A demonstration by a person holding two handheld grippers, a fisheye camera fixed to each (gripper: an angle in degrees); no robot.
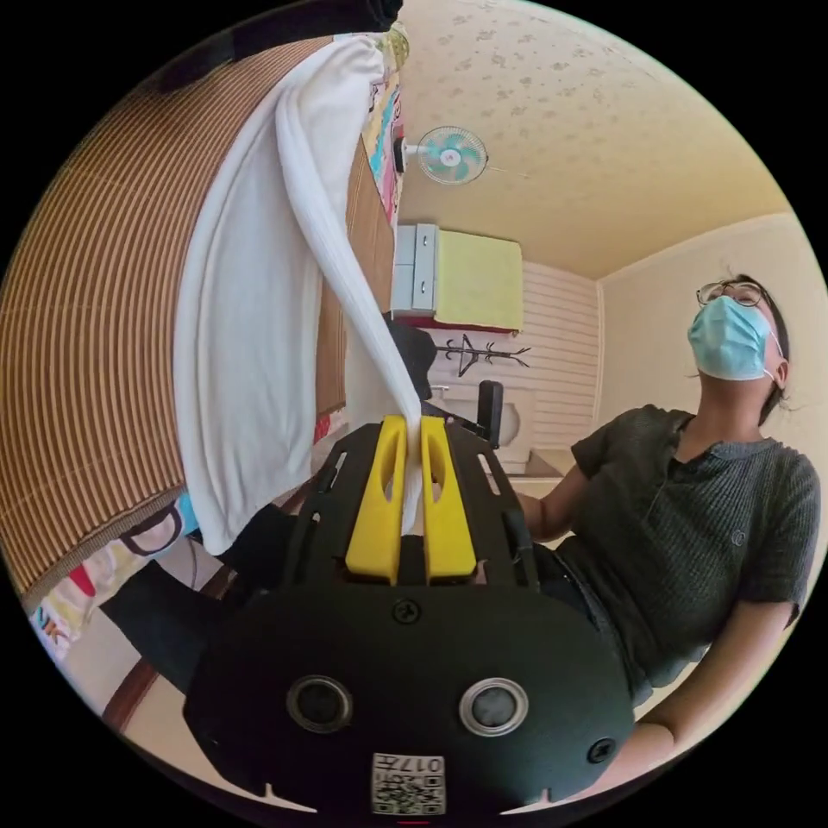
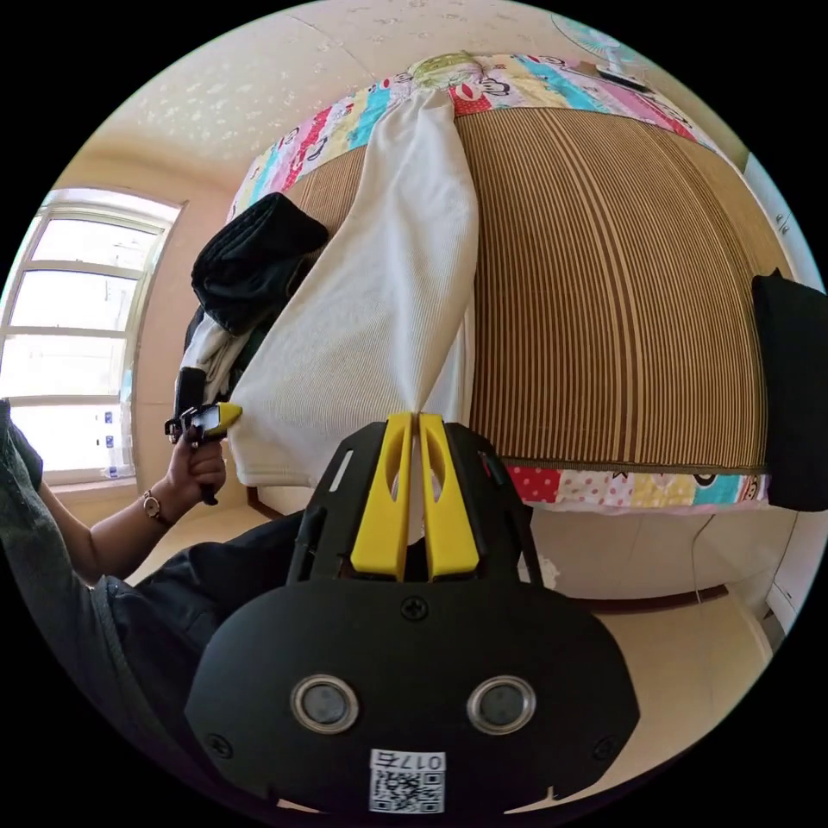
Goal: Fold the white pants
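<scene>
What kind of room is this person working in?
Probably a bedroom in a home. White pants lie on a bed with a striped brown woven mat over a colourful cartoon-print sheet. A teal wall fan and a bright window suit a lived-in room.

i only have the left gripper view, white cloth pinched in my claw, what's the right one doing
Observer: The right claw is shut on the white pants too, at an edge hanging off the striped mat.
Operator: ok and where's my left one from over there
Observer: In the right gripper view your left claw is in the person's hand, pinching the far corner of the same edge.
Operator: anything else on the mat
Observer: A black garment lies heaped beside the pants, toward the window.
</scene>
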